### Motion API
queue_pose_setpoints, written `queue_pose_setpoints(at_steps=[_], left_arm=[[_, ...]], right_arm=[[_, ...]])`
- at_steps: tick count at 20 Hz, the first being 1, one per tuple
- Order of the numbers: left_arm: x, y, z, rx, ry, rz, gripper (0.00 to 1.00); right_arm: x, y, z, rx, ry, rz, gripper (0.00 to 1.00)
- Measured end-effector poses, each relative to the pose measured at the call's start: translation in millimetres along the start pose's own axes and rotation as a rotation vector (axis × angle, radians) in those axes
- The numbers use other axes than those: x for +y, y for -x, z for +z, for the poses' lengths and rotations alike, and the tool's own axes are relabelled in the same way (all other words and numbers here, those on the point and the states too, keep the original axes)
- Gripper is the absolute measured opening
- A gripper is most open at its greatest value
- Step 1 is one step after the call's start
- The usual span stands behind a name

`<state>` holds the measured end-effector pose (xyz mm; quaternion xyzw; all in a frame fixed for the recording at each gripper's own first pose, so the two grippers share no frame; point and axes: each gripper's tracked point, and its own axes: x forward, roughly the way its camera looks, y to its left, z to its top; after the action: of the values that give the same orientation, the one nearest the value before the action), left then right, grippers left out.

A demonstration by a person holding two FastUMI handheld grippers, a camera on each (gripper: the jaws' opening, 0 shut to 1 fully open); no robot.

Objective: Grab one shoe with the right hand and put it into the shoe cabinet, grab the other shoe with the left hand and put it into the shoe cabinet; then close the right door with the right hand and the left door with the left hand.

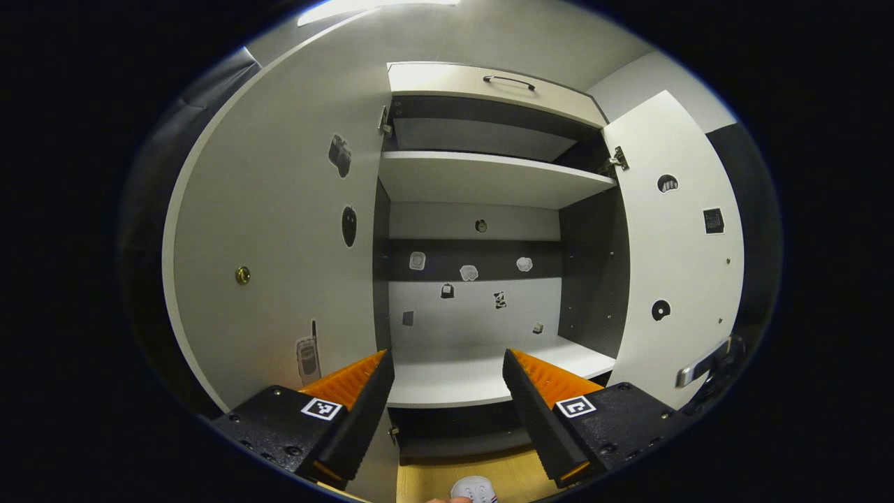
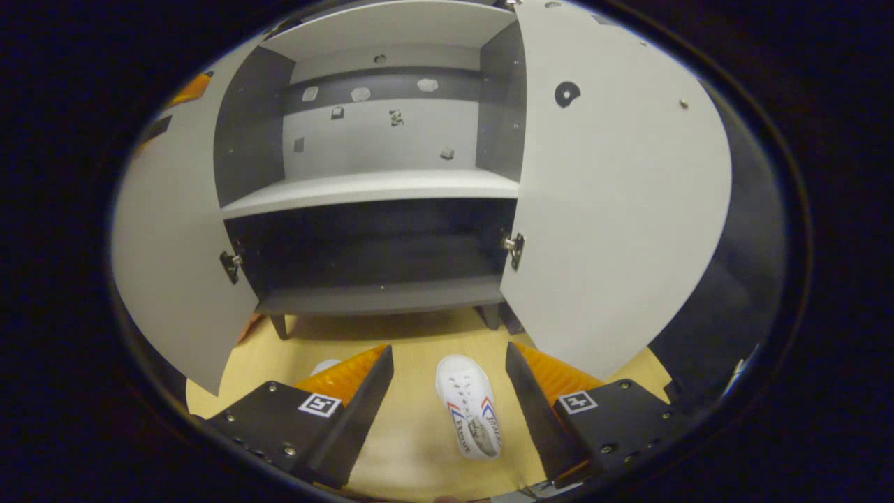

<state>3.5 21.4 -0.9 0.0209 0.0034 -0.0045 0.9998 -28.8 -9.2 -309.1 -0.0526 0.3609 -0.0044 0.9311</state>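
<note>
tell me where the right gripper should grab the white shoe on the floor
Take the white shoe across its middle, coming down from above. It lies sole-down, lengthwise between the open jaws of the right gripper, toe toward the shoe cabinet, so its narrow sides face the jaws.

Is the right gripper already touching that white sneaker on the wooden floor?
Apart. The right gripper view shows the white sneaker lying between the open right gripper fingers, with bare wooden floor visible on both sides.
</note>
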Motion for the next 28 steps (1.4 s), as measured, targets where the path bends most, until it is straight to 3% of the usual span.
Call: queue_pose_setpoints(at_steps=[10, 16, 17, 22, 24, 25, 26, 28], left_arm=[[-1.1, 6.3, -1.2, -0.007, 0.015, -0.005, 0.95], [-1.3, 8.1, -2.7, -0.005, 0.016, -0.008, 0.95], [-1.8, 8.8, -3.5, -0.004, 0.022, -0.008, 0.95], [-3.1, 13.7, -4.7, 0.0, 0.044, -0.017, 0.95], [-3.6, 15.5, -3.9, -0.005, 0.045, -0.024, 0.95], [-3.4, 16.5, -4.0, -0.006, 0.045, -0.024, 0.95], [-2.9, 16.8, -4.2, -0.006, 0.045, -0.024, 0.95], [-3.5, 18.9, -5.0, -0.004, 0.049, -0.026, 0.95]], right_arm=[[-0.1, -37.5, -124.1, 0.288, 0.006, 0.023, 0.97], [-12.4, -66.5, -143.5, 0.319, 0.059, -0.019, 0.96], [-14.1, -72.7, -144.9, 0.32, 0.072, -0.028, 0.89], [-15.4, -94.8, -171.1, 0.392, 0.151, -0.048, 0.84], [-14.2, -99.1, -189.3, 0.444, 0.193, -0.044, 0.66], [-13.9, -100.4, -202.7, 0.488, 0.22, -0.046, 0.66], [-14.1, -105.4, -199.7, 0.453, 0.268, -0.053, 0.68], [-23.4, -103.9, -201.9, 0.443, 0.423, -0.088, 0.63]])
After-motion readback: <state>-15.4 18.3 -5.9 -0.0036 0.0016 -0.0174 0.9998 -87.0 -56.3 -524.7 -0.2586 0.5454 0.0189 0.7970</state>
